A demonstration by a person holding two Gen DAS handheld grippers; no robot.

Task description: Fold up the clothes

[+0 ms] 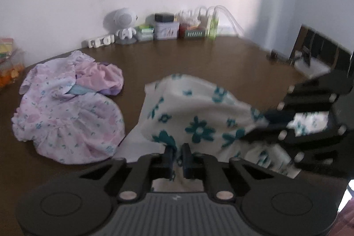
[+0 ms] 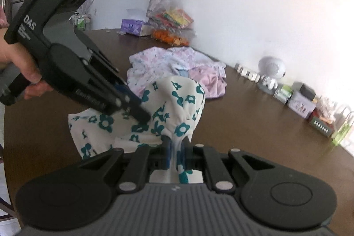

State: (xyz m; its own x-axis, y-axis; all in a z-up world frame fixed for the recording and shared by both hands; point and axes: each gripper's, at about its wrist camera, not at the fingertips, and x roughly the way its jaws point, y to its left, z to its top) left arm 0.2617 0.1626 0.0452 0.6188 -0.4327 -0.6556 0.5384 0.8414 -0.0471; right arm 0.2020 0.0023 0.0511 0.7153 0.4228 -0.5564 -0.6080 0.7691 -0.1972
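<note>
White cloth with teal flowers (image 1: 199, 116) is pinched at the bottom centre of both views: the left gripper (image 1: 177, 154) and the right gripper (image 2: 176, 147) each have their jaws clamped together on a bunched edge. It lies mid-table, crumpled and partly lifted, so by my reading folding has barely begun. Beyond it, at centre left, a pink and lilac heap of clothes (image 1: 68, 112) waits unfolded. Bare brown table (image 1: 221, 59) stretches to the right, offering room; boxes and a small white figure (image 1: 125, 25) line the far wall.
</note>
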